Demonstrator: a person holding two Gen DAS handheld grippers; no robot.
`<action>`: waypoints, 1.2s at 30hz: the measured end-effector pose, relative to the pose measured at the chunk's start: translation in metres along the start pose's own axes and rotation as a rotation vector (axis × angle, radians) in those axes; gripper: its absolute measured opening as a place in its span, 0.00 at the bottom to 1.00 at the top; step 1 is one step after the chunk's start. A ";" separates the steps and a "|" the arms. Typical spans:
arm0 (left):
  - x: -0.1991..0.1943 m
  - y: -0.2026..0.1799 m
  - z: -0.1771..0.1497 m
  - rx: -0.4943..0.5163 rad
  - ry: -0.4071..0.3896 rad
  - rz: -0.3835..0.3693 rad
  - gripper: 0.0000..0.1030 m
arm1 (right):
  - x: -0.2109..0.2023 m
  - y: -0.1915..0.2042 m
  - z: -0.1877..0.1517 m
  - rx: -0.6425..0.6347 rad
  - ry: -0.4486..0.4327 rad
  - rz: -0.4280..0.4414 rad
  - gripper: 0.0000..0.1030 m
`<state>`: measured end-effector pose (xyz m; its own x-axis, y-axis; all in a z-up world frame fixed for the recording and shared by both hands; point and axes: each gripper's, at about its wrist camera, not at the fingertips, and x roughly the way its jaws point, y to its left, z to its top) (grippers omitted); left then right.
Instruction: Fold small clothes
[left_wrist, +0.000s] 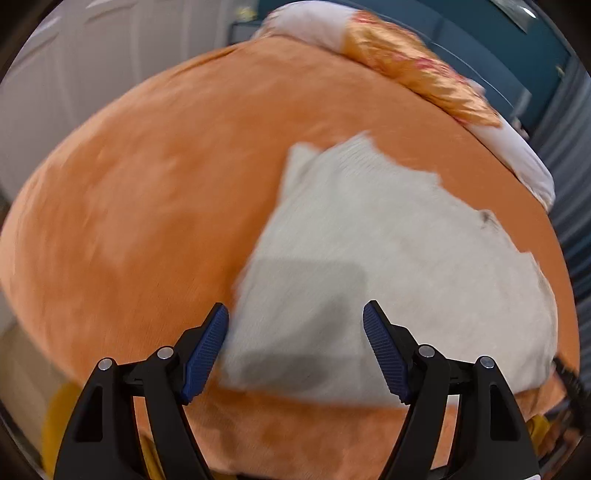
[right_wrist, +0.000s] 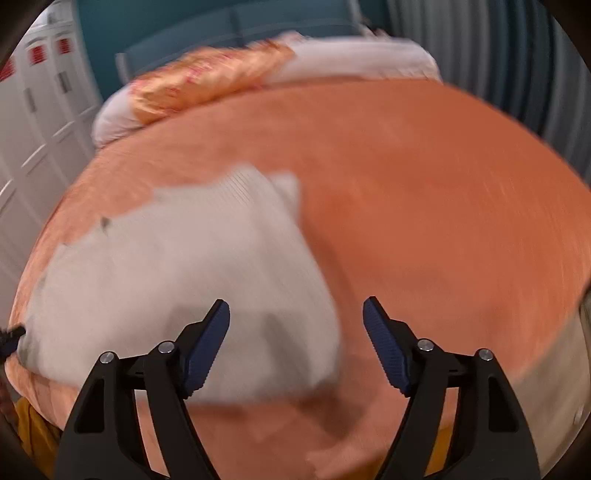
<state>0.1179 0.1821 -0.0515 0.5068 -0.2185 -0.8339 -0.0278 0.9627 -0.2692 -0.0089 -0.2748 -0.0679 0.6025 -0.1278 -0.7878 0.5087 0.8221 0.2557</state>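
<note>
A small white garment (left_wrist: 388, 258) lies spread flat on an orange bedspread (left_wrist: 147, 221). My left gripper (left_wrist: 295, 350) hovers above the garment's near left edge, open, with nothing between its blue pads (left_wrist: 203, 354). In the right wrist view the same white garment (right_wrist: 184, 280) lies to the left on the orange bedspread (right_wrist: 443, 206). My right gripper (right_wrist: 295, 347) is open over the garment's near right corner, and nothing is held. Both views are blurred.
An orange patterned quilt on white bedding (left_wrist: 417, 70) lies across the far end of the bed. White cupboard doors (right_wrist: 33, 140) stand at the left, a teal wall (right_wrist: 207, 33) and grey curtain (right_wrist: 498, 55) behind. Yellow cloth (left_wrist: 59, 424) shows below the bed's near edge.
</note>
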 end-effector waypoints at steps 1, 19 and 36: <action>0.001 0.009 -0.006 -0.052 0.009 -0.015 0.71 | 0.004 -0.007 -0.005 0.045 0.031 0.026 0.70; -0.031 0.046 -0.034 -0.068 0.126 -0.090 0.12 | -0.025 -0.052 -0.023 0.183 0.158 0.126 0.10; -0.026 -0.034 0.050 0.018 -0.042 -0.109 0.67 | -0.019 0.016 0.069 -0.005 -0.075 0.106 0.55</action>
<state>0.1485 0.1632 0.0030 0.5414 -0.3156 -0.7793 0.0443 0.9363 -0.3484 0.0304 -0.2976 -0.0104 0.6970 -0.0814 -0.7125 0.4373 0.8357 0.3323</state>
